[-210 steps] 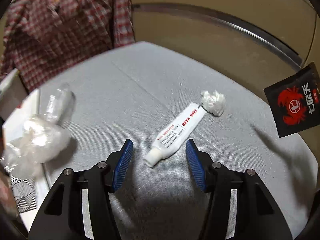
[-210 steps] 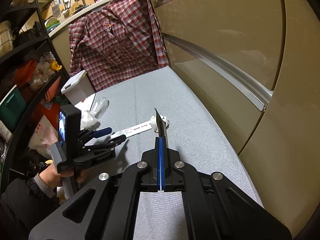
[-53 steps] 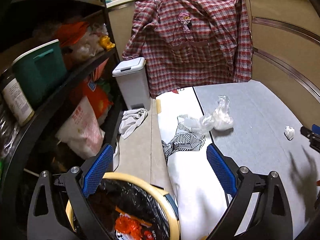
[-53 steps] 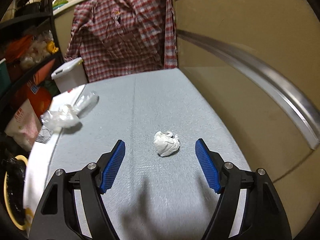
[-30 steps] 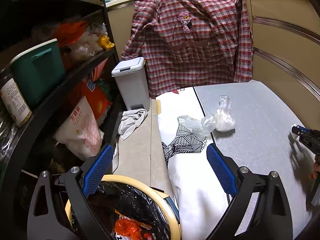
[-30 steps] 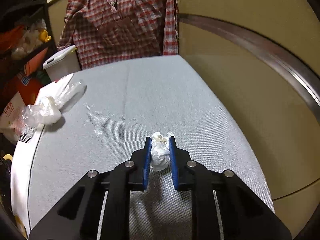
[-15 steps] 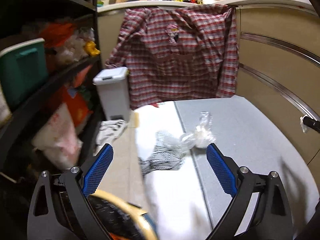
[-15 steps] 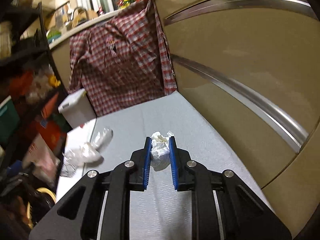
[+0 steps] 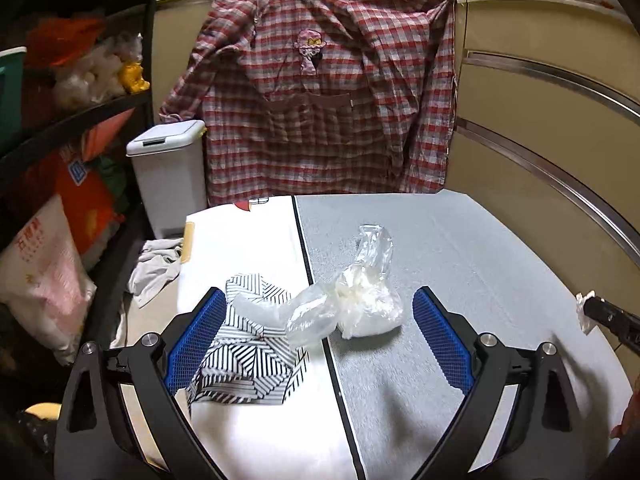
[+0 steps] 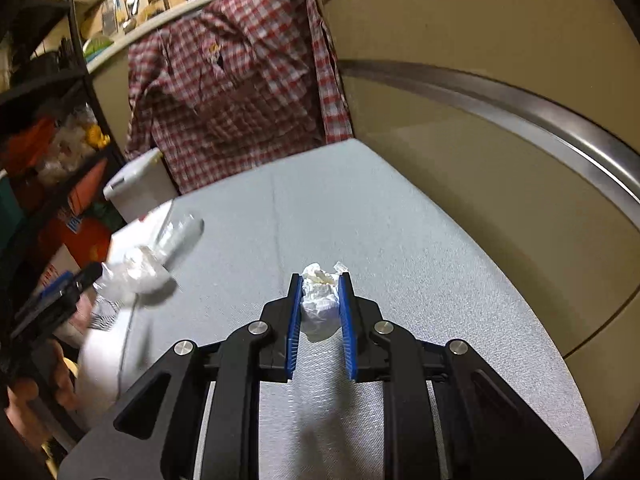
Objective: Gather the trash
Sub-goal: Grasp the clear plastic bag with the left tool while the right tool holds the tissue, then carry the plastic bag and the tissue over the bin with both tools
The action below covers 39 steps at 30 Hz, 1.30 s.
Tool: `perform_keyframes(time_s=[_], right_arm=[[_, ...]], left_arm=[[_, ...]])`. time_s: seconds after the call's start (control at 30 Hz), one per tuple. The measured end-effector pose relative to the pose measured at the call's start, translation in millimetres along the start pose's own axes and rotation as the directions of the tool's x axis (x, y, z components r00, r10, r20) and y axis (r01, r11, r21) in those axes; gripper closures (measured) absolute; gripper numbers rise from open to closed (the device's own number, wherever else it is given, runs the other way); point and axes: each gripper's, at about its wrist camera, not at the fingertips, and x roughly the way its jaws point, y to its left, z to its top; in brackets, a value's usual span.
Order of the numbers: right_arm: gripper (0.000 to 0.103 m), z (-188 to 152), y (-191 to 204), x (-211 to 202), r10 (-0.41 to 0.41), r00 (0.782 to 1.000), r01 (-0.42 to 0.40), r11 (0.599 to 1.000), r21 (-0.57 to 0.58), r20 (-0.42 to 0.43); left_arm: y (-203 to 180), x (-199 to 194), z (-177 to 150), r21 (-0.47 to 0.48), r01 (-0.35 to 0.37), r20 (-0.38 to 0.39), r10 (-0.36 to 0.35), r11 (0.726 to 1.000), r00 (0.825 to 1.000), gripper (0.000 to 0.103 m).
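Right wrist view: our right tool is clamped on a crumpled paper wad, lifted clear of the grey worktop. Our left tool is spread wide and holds nothing, facing a crumpled clear plastic bag that lies on the worktop at its seam with a white sheet, partly over a striped cloth. We judge the wad is mid-carry to a bin; next the left tool needs to lower around the bag and close.
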Motion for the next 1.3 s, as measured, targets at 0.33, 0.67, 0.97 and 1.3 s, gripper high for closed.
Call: perform_keyframes(time_s=[0.33, 0.67, 0.97, 1.3], right_arm=[[0.084, -4.3, 5.2, 15.1, -0.021, 1.000, 0.021, 0.999, -0.040, -0.012], [0.084, -3.5, 6.9, 12.5, -0.030, 1.000, 0.030, 0.999, -0.043, -0.008], [0.084, 3.0, 8.4, -11.1, -0.015, 1.000, 0.016, 1.000, -0.025, 0.026], [0.084, 3.4, 44.2, -66.9, 0.074, 0.997, -0.073, 0.997, -0.027, 0.036]], left_arm=[[8.6, 33.7, -3.4, -0.040, 0.015, -0.102, -0.019, 0.999, 0.995, 0.016], [1.1, 29.5, -2.4, 0.002, 0.077, -0.102, -0.076, 0.997, 0.992, 0.099], [-7.9, -14.4, 10.6, 0.034, 0.070, -0.058, -0.068, 0.997, 0.996, 0.100], [-2.7, -106.1, 19.0, 0.053, -0.007, -0.038, 0.009, 0.999, 0.999, 0.100]])
